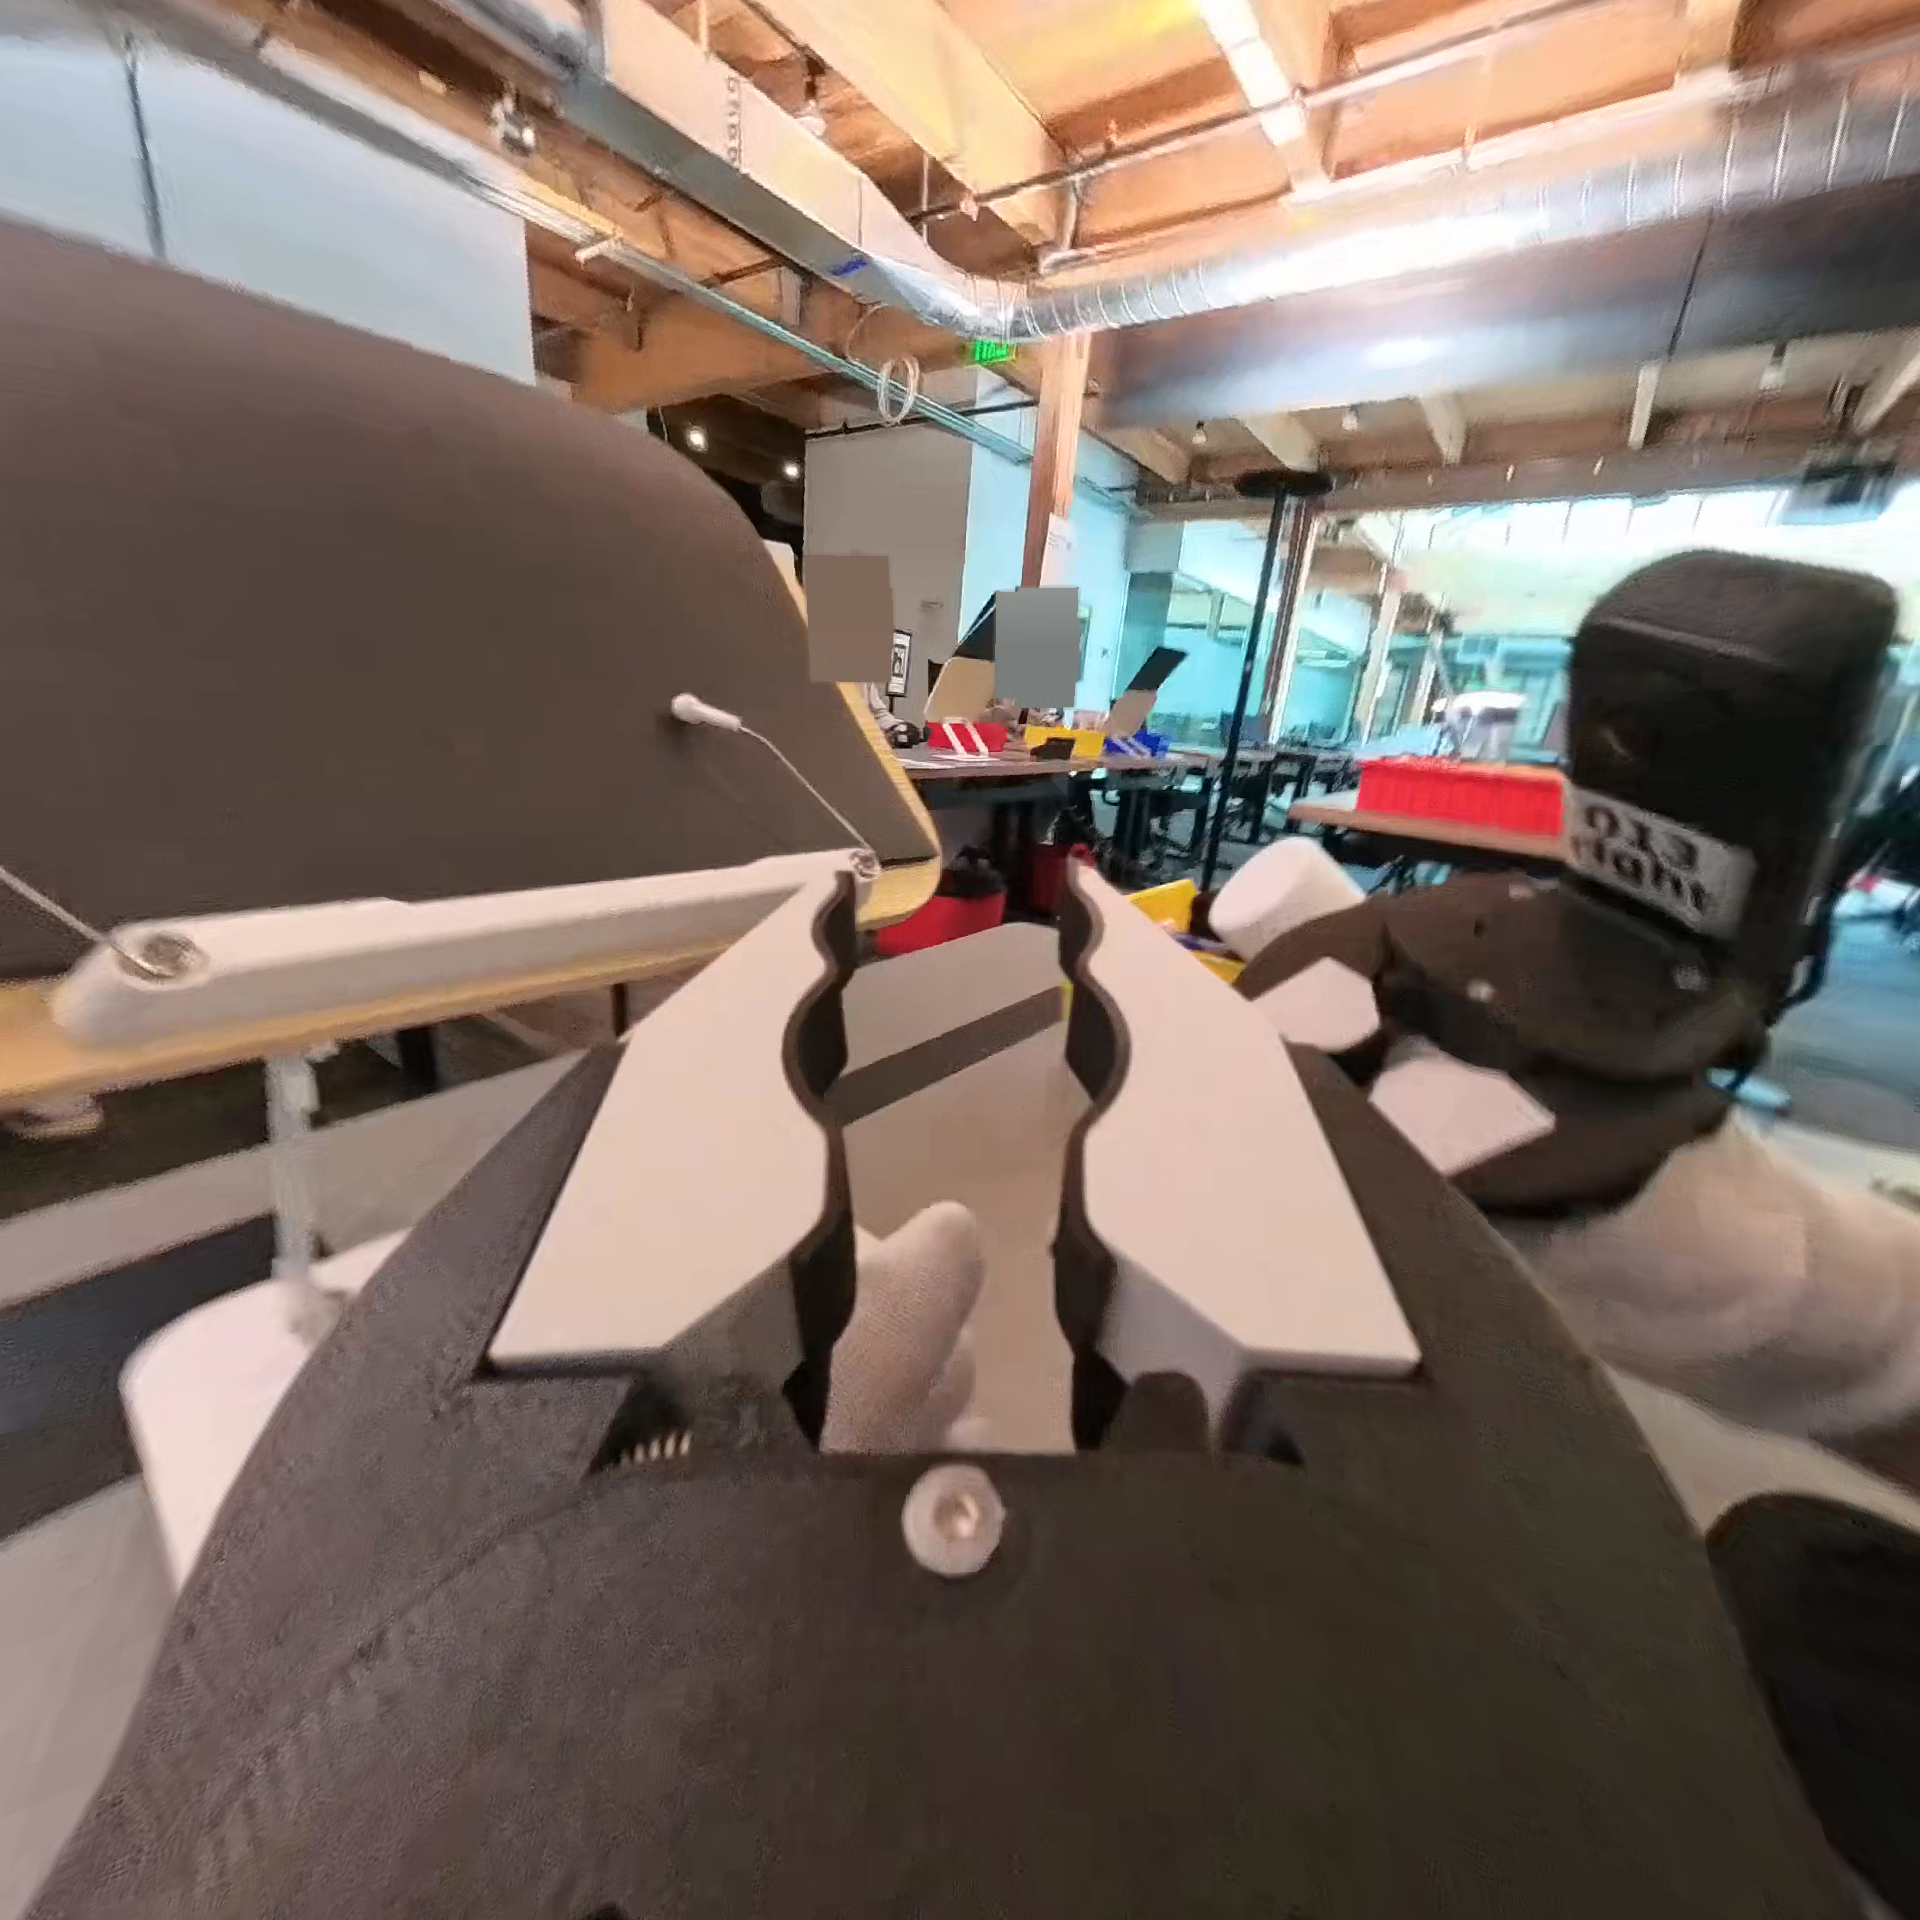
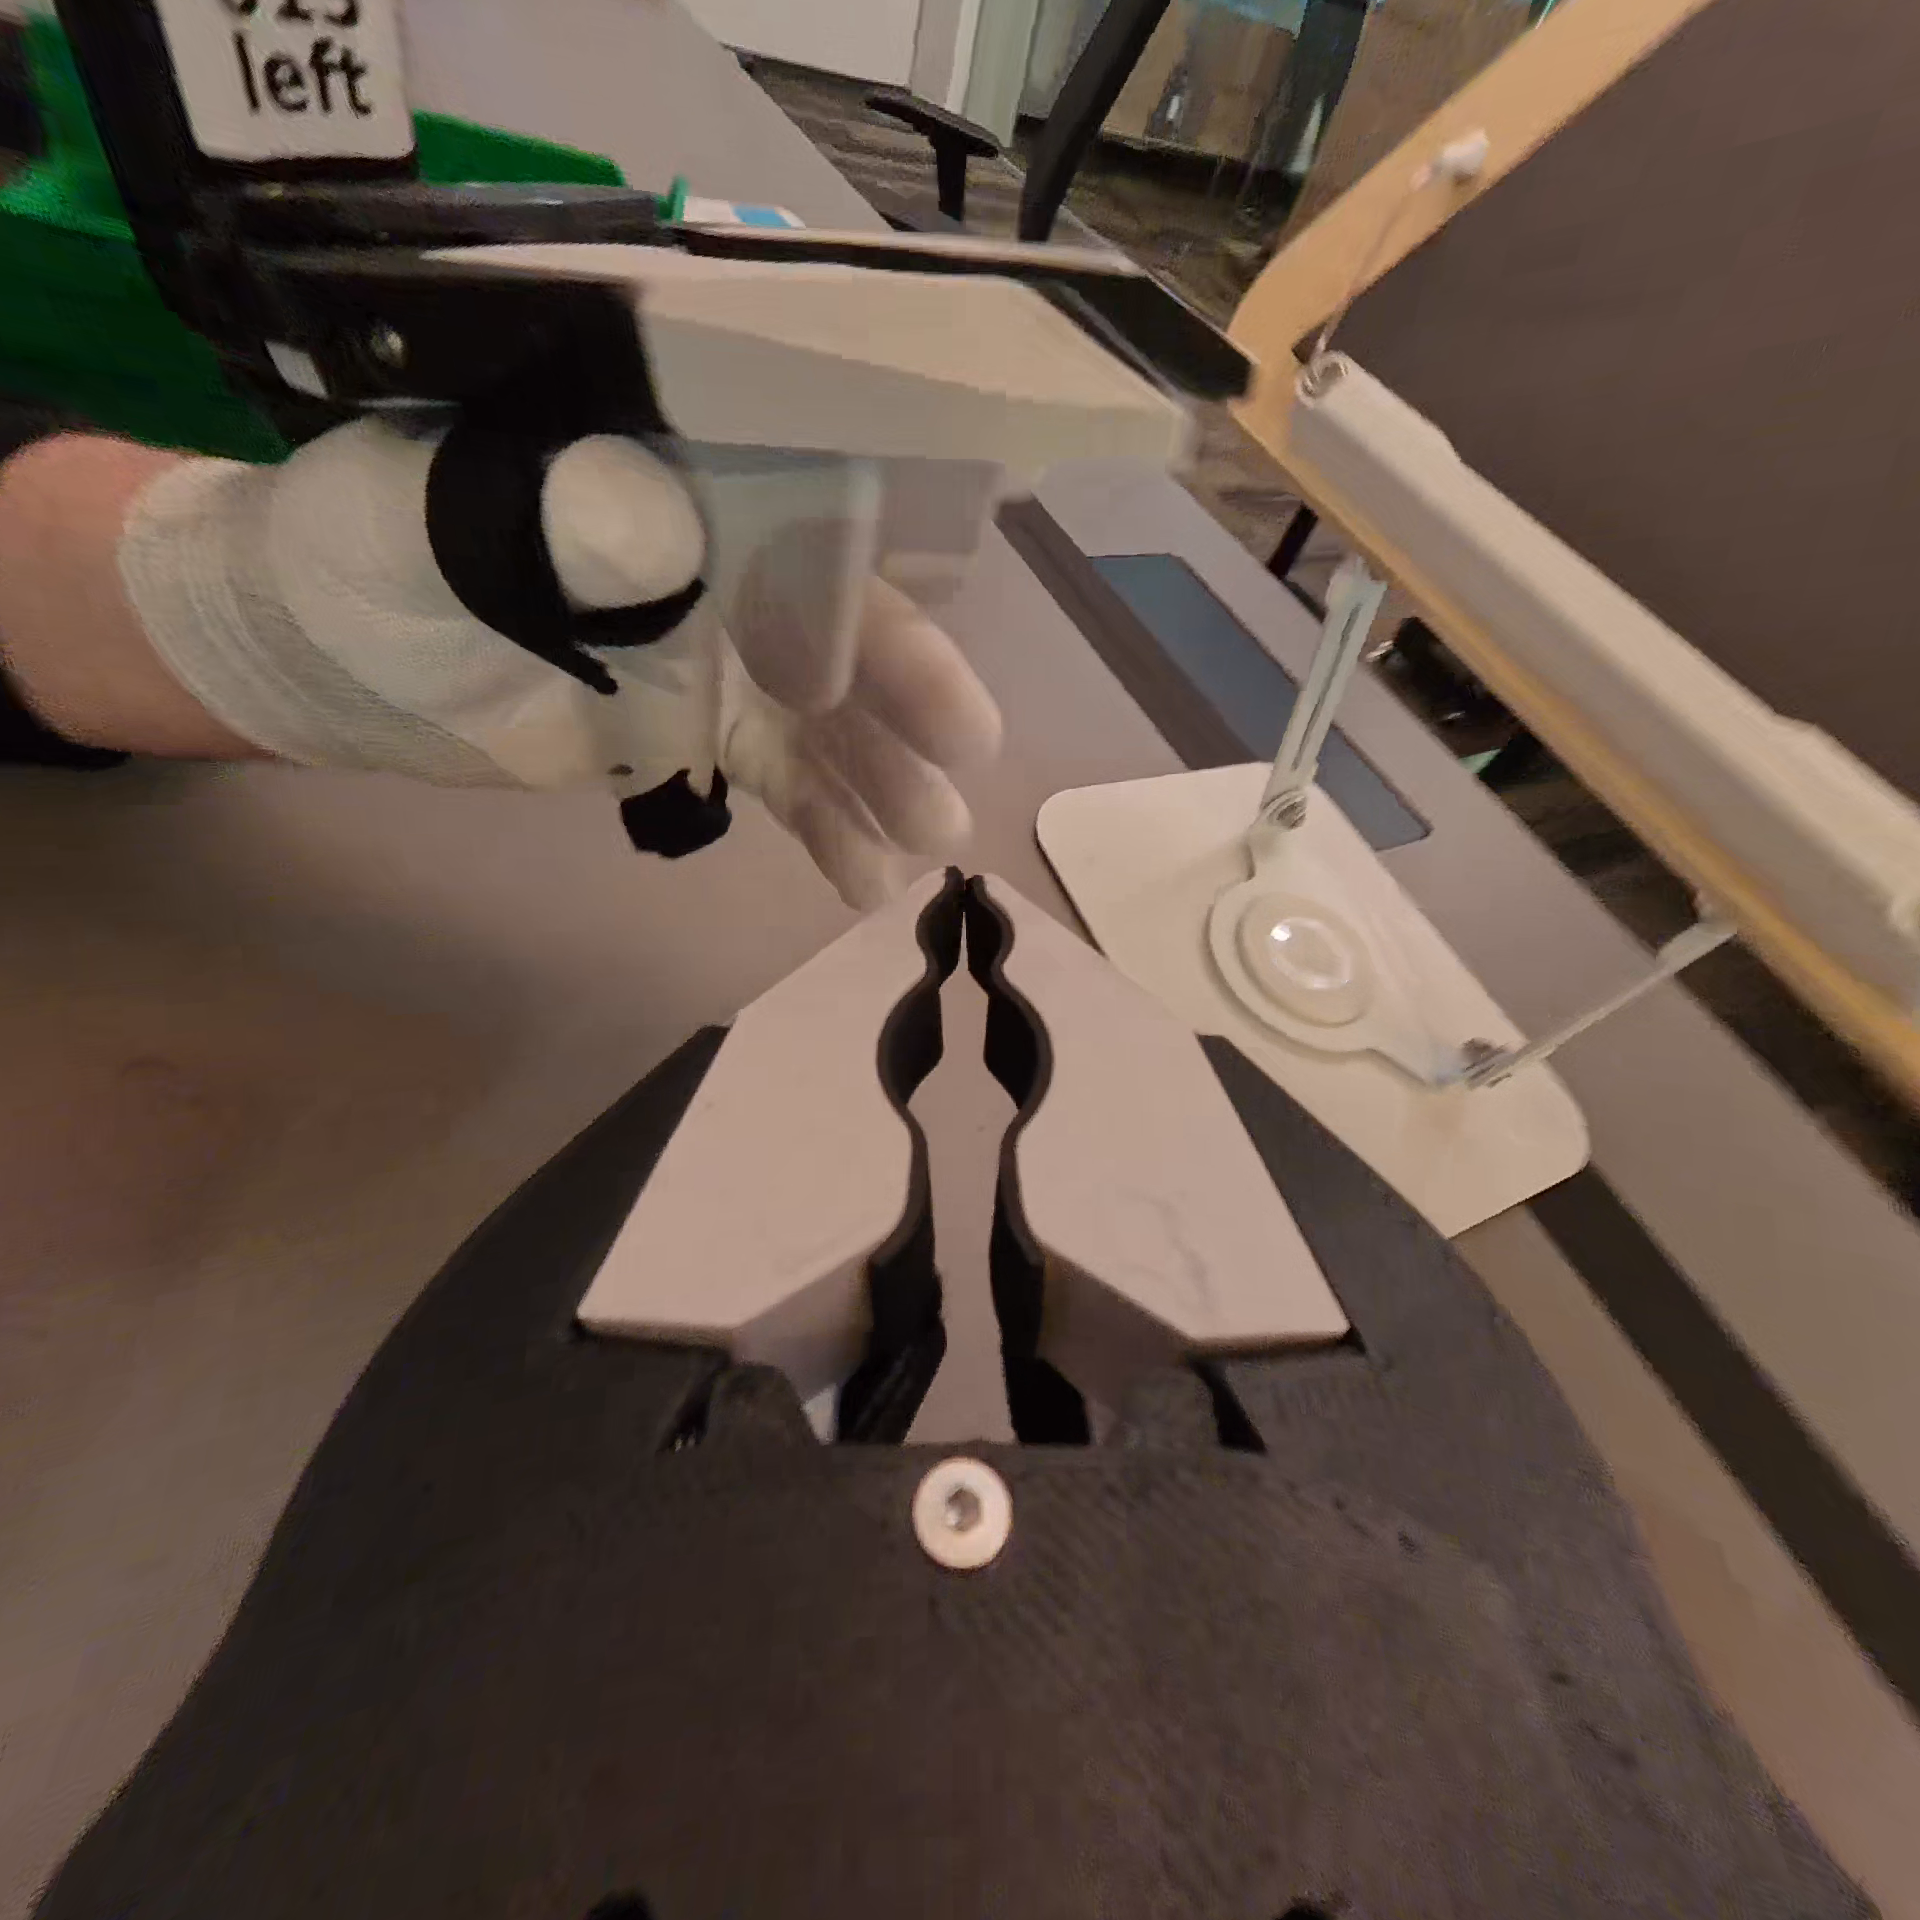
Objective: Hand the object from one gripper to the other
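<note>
resting on the grey table [image 2: 260,1039], a white stand [image 2: 1455,1143].

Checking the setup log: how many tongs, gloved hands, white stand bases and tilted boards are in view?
Tongs: 2, the left tongs and the right tongs
Gloved hands: 2, the left hand and the right hand
White stand base: 1
Tilted board: 1
Total: 6

Each claw's camera mount bears a white printed label [image 1: 1652,868] [image 2: 296,73]; a green ceiling sign [image 1: 992,351] glows.
</note>
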Available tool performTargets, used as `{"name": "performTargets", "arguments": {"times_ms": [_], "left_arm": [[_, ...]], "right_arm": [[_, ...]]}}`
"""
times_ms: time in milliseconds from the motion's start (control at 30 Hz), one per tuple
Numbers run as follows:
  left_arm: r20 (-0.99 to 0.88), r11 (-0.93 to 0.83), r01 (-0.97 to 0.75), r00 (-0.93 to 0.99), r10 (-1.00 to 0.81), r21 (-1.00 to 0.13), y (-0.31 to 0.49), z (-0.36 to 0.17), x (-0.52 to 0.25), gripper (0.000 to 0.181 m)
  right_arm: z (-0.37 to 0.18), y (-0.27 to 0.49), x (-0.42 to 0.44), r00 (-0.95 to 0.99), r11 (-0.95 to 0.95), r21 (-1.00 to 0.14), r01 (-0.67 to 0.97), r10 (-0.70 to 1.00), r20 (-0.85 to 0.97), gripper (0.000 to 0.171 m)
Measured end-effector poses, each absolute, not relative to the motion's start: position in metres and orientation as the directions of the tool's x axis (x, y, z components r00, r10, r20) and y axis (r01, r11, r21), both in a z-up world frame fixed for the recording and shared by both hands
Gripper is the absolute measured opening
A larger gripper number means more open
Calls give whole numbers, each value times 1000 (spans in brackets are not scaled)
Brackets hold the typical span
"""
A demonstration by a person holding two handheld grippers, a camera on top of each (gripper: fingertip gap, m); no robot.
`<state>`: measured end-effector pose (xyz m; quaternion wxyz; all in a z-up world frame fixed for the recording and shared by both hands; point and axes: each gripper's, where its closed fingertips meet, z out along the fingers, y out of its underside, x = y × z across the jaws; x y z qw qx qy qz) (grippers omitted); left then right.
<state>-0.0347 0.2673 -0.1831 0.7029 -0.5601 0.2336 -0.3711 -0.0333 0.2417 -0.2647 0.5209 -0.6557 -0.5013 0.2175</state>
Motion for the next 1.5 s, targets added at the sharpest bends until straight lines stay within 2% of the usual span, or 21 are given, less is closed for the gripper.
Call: {"name": "performTargets", "arguments": {"times_ms": [167, 267, 367, 533, 600, 700, 833, 1033, 1133, 1167, 1233, 1300, 1433, 1467, 1500], "left_arm": [[242, -22, 343, 614, -751, -939, 268, -193, -26, 34], [322, -91, 382, 600, -732, -919, 276, -196, -36, 24], [276, -49, 351, 634, -723, -935, 273, -193, -36, 16], [316, -96, 352, 646, -695, -931, 274, -197, -37, 10], [341, -135, 344, 655, -675, -929, 274, -203, -37, 9], [343, -150, 331, 668, -660, -932, 274, -201, -39, 8], [369, -185, 336, 652, -663, -924, 276, -203, -38, 9], [341, -140, 348, 624, -703, -927, 287, -188, -56, 15], [361, -228, 296, 547, -756, -927, 295, -204, -57, 22], [386, -271, 287, 511, -768, -919, 294, -212, -52, 26], [424, -349, 246, 425, -799, -904, 282, -225, -33, 32], [421, -366, 217, 337, -842, -905, 263, -226, -13, 39], [388, -363, 139, 282, -878, -921, 239, -235, 12, 44], [402, -377, 142, 256, -879, -915, 235, -235, 15, 43], [418, -389, 162, 236, -877, -907, 232, -233, 16, 34]], "right_arm": [[-283, 233, -67, 370, 166, -772, 613, 803, 467, 0], [-282, 233, -77, 361, 227, -744, 629, 762, 538, 0], [-278, 228, -83, 322, 275, -752, 599, 777, 540, 0], [-279, 222, -86, 241, 376, -657, 654, 720, 651, 0], [-282, 218, -86, 225, 358, -667, 654, 749, 623, 0], [-279, 215, -90, 266, 283, -743, 607, 808, 525, 0], [-280, 213, -91, 224, 281, -742, 608, 836, 500, 0], [-258, 227, -75, 325, 110, -911, 399, 912, 252, 0], [-208, 213, -65, 234, -1, -998, 60, 972, 13, 7], [-186, 207, -59, 181, -22, -998, -56, 983, -32, 6], [-158, 200, -53, 112, -26, -985, -173, 993, -46, 9], [-150, 194, -58, 79, 0, -986, -168, 997, -14, 15], [-144, 172, -78, -48, -3, -981, -194, 999, 6, 25], [-145, 165, -84, -77, -1, -982, -188, 997, 13, 26], [-148, 162, -90, -85, 12, -986, -164, 996, 27, 28]]}}
